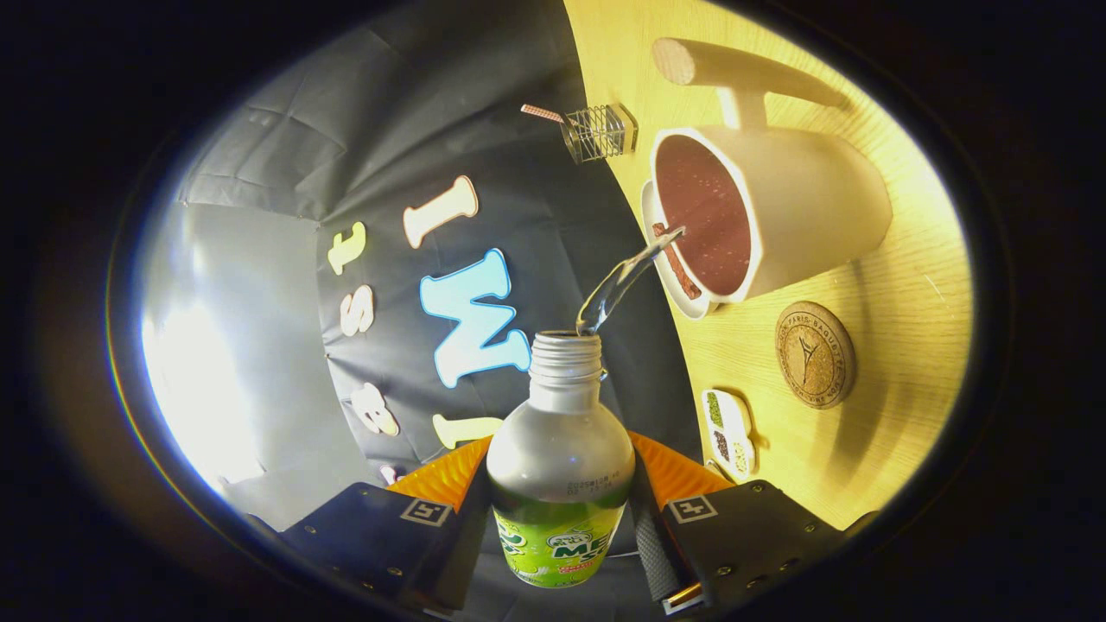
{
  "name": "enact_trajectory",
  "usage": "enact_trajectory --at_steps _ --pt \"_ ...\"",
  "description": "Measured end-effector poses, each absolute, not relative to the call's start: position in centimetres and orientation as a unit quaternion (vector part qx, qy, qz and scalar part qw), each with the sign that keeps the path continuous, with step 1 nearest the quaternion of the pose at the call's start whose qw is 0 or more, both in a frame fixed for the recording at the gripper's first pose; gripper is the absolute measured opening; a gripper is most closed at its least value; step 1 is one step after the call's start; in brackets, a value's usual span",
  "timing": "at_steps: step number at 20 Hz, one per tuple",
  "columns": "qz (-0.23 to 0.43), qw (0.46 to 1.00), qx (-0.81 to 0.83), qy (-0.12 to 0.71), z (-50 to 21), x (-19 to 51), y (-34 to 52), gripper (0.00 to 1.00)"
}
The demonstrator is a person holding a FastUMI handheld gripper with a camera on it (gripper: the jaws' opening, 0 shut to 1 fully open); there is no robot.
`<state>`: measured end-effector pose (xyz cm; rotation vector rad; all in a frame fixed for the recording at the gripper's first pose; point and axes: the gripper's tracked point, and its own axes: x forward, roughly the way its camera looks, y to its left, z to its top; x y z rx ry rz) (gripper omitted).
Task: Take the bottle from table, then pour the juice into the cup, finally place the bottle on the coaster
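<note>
- Gripper view, whole scene rolled sideways: light wood-grain counter (pixel 899 294) fills the far side beyond the fingers, dark cloth booth wall (pixel 285 173) next to it.
- Hand-held gripper (pixel 560 518) clamped on the bottle (pixel 557 449), one finger pressing each side of the lower body at the green label; jaws only as wide as the bottle.
- Bottle: silvery upper half, green label below, cap off, threaded neck open, pointing away from the fingers toward the cup.
- Cup (pixel 778 220): white mug on the counter, beyond the bottle mouth, opening facing the camera; inside looks reddish-brown, can't tell whether that is liquid or glaze.
- Cup sits on a white saucer (pixel 670 285); a small brown stick-like item (pixel 676 259) lies on the saucer at the cup rim.
- Clear stream of juice (pixel 618 285) arcs from the bottle mouth to the cup rim.
- Wooden roller-like handle piece (pixel 734 65) on the counter just past the cup.
- Coaster (pixel 815 354): round cork disc with a stamped mark, on the counter beside the cup, nothing on it, apart from the bottle.
- Small wire basket (pixel 598 132) at the counter edge, past the cup, with a striped straw-like piece (pixel 543 112) sticking out.
- Small white dish (pixel 731 432) with two dark patches, near the counter edge, just ahead of one finger.
</note>
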<state>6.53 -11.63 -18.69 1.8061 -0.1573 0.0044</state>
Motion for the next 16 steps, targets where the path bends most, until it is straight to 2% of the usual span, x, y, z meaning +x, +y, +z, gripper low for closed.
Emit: enact_trajectory --at_steps 16 --pt "0.009 0.570 0.817 -0.091 -17.2 6.4 -11.6 0.75"
